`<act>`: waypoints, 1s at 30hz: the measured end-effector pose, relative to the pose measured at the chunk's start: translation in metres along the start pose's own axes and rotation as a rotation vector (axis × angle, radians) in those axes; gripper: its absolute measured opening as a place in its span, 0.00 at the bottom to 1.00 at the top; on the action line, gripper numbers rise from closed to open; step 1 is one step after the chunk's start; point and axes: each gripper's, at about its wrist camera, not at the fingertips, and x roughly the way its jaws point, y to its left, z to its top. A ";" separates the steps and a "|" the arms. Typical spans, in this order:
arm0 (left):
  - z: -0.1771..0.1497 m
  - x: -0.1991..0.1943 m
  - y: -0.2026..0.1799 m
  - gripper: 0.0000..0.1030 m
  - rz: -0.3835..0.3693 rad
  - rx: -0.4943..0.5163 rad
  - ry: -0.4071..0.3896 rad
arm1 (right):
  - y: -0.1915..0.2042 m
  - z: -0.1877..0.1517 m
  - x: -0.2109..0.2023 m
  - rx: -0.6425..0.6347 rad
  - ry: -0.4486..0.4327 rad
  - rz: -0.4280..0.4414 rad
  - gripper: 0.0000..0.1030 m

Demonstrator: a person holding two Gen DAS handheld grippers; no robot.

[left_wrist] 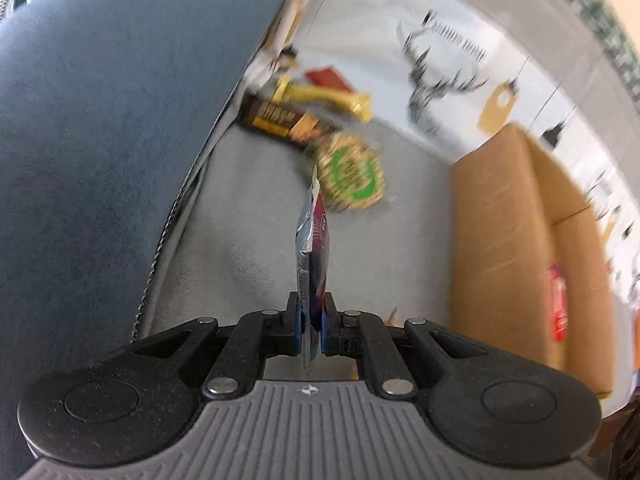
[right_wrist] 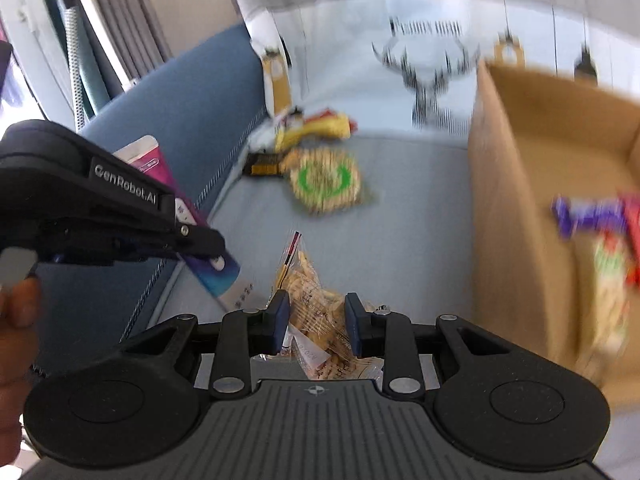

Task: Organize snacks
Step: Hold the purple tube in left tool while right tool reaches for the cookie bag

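Left wrist view is showing the left gripper [left_wrist: 311, 322] pinching a flat purple-and-silver packet [left_wrist: 314, 240] edge-on, its pads closed tight on the lower end while the rest is standing out over the grey seat [left_wrist: 248, 208]. That packet looks thin, light and fairly stiff, so a grip near one end is probably enough, though its glossy film could slide if the pinch is loosened.

Right wrist view is showing the right gripper [right_wrist: 317, 322] clamping a clear bag of small tan crackers [right_wrist: 310, 292]. The pads are pressing both sides of the bag, and its far end is hanging toward the seat. This bag appears soft, crinkly and light, and its contents are likely brittle, so a hold on the bunched film is probably safer than squeezing the crackers themselves.

Counting what is lying loose on the seat: one round cracker pack with a green ring [right_wrist: 324, 178], one dark brown-and-orange bar wrapper [left_wrist: 280, 118], one yellow wrapped snack [left_wrist: 320, 98] and one red wrapper [left_wrist: 326, 78] behind it, all blurred. One cardboard box [right_wrist: 520, 184] is standing just beside them, and inside it at least three wrappers are showing, one purple, one red and one pale green, though blur is making an exact count uncertain. Two snacks are being held, one in each gripper.
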 end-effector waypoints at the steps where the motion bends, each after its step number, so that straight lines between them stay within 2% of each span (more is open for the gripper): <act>1: 0.002 0.008 -0.001 0.08 0.007 0.015 0.019 | -0.002 -0.003 0.007 0.007 0.025 0.006 0.31; 3: 0.007 0.023 -0.002 0.09 0.021 0.030 0.042 | -0.004 -0.007 0.018 0.010 0.060 0.018 0.34; 5: 0.012 0.035 -0.001 0.09 0.036 0.026 0.057 | -0.001 -0.005 0.022 -0.040 0.050 0.021 0.34; 7: 0.017 0.044 0.002 0.10 0.046 0.007 0.061 | 0.003 -0.001 0.024 -0.105 0.034 -0.014 0.43; 9: 0.018 0.047 0.003 0.09 0.049 -0.001 0.060 | 0.005 0.001 0.027 -0.155 0.036 -0.027 0.61; 12: 0.020 0.044 0.004 0.09 0.050 -0.018 0.050 | 0.004 0.001 0.034 -0.191 0.062 -0.011 0.73; 15: 0.024 0.045 0.005 0.12 0.044 -0.038 0.046 | 0.002 -0.002 0.044 -0.227 0.095 -0.018 0.79; 20: 0.026 0.047 0.007 0.32 0.038 -0.054 0.038 | 0.005 -0.009 0.056 -0.252 0.167 -0.001 0.80; 22: 0.025 0.048 0.007 0.37 0.044 -0.054 0.044 | 0.009 -0.011 0.058 -0.281 0.180 0.008 0.80; 24: 0.024 0.050 0.007 0.37 0.054 -0.052 0.051 | 0.014 -0.015 0.058 -0.319 0.187 0.008 0.73; 28: 0.022 0.055 0.005 0.48 0.097 -0.024 0.050 | 0.014 -0.017 0.056 -0.346 0.189 0.003 0.65; 30: 0.021 0.059 0.003 0.50 0.130 -0.002 0.051 | 0.013 -0.015 0.052 -0.339 0.175 -0.001 0.56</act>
